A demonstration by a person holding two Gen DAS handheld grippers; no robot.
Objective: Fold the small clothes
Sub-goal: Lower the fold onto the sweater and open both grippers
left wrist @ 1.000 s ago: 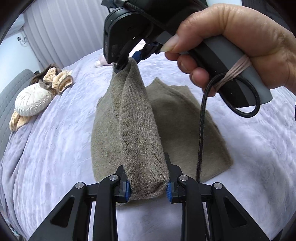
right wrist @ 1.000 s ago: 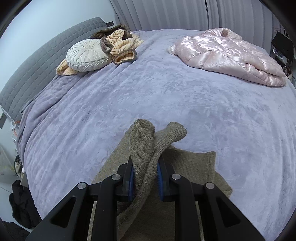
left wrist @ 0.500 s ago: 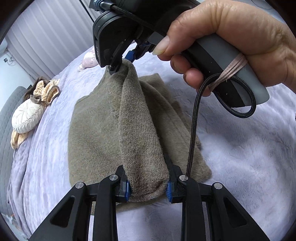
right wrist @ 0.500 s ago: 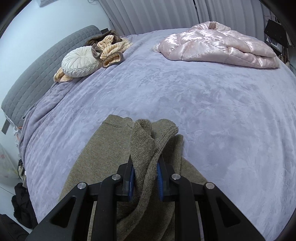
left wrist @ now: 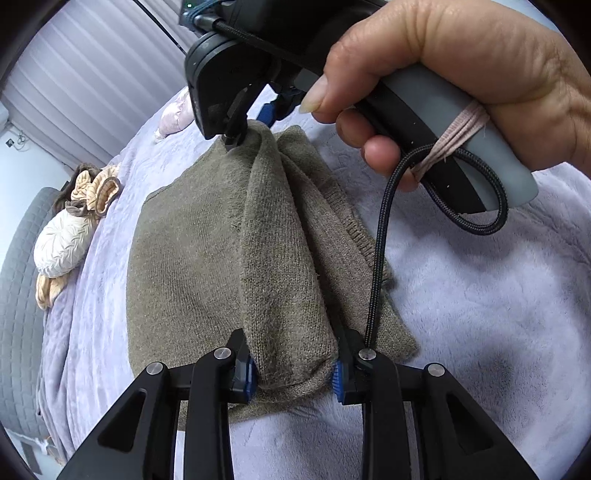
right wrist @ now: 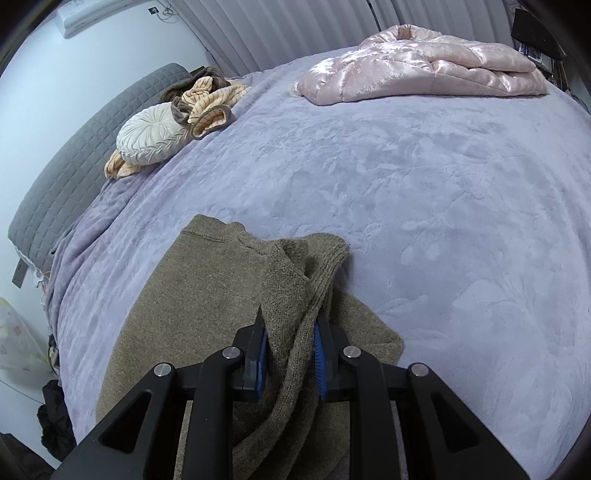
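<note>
Lettering is something we find nowhere in either view: no brand, label or readable mark on the garment, the tools or the bedding, and we see no container holding anything. We hold the left hand-held gripper [left wrist: 293,374] pinched on a thick fold of the olive-brown knit garment [left wrist: 192,266], its blue pads pressing the bunched cloth from both sides. The rest of the garment lies spread on the lavender plush bedspread [left wrist: 498,314] near the close edge of the bed. A ridge of knit runs from our left grip up to the right hand-held gripper [left wrist: 255,125], which sits at the far end of the fold, held by our right hand [left wrist: 461,74]; a black braided cable [left wrist: 380,236] loops down from its handle. From the right wrist view, the right hand-held gripper [right wrist: 290,354] has a twisted fold of the same garment [right wrist: 207,302] between its blue pads, and its jaws are opening; the cloth fills the gap and touches both pads. Farther up the bed we see a round cream cushion [right wrist: 153,138] by the grey quilted headboard [right wrist: 77,155], with a peach-and-brown striped bundle [right wrist: 207,99] just beside and touching it, and well apart a shiny pink quilted blanket [right wrist: 424,66] folded near the pleated curtain [right wrist: 277,29].
</note>
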